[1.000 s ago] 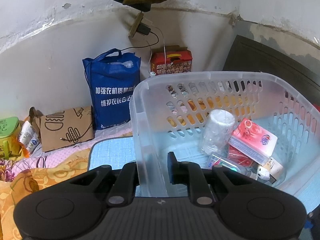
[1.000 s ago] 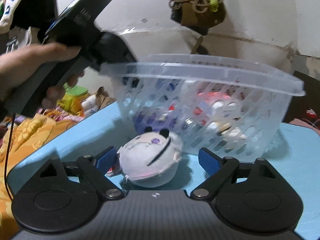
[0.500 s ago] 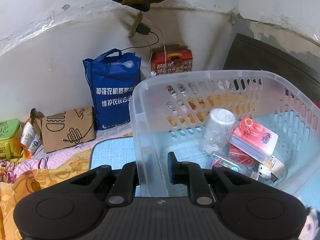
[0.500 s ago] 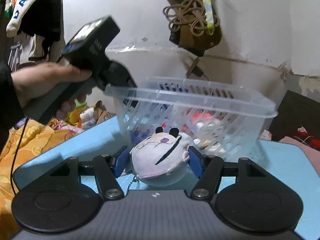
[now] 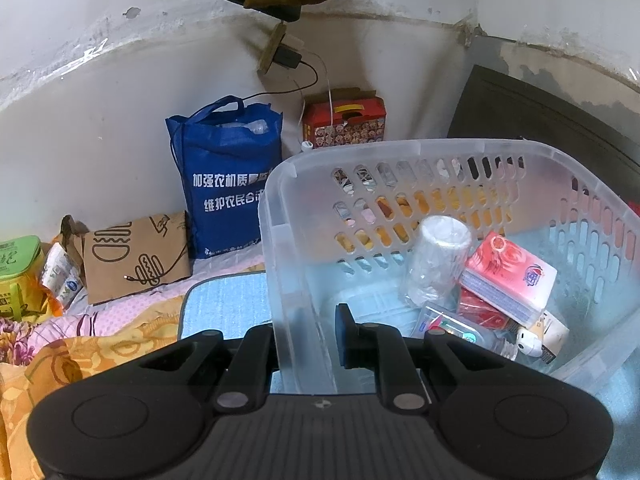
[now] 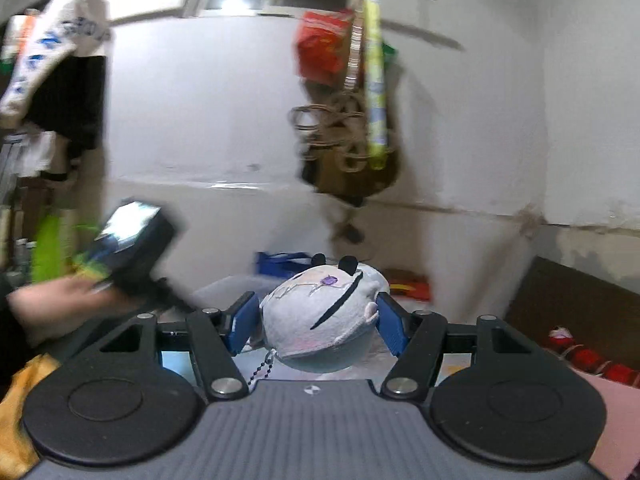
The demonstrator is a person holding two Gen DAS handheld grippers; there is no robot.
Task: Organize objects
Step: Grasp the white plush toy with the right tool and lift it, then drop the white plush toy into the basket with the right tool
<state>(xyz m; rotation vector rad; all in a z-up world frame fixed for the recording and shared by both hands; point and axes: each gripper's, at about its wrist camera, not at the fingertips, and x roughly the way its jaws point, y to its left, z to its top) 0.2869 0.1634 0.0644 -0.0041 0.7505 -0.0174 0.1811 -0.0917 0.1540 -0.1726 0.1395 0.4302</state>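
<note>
Clamping the near wall of the translucent laundry basket [image 5: 460,168], the left hand-held gripper [image 5: 308,336] grips it; the right hand-held gripper [image 6: 316,320] squeezes a round plush keychain toy [image 6: 320,316].

A round grey plush toy [image 6: 324,320] with black ears and a bead chain is held clear of the surface. A translucent perforated basket [image 5: 280,240] contains assorted packets.

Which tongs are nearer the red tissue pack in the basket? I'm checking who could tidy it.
Left. The left tongs are clamped on the basket wall, with the red tissue pack just inside. The right tongs hold a plush toy above the basket.
</note>
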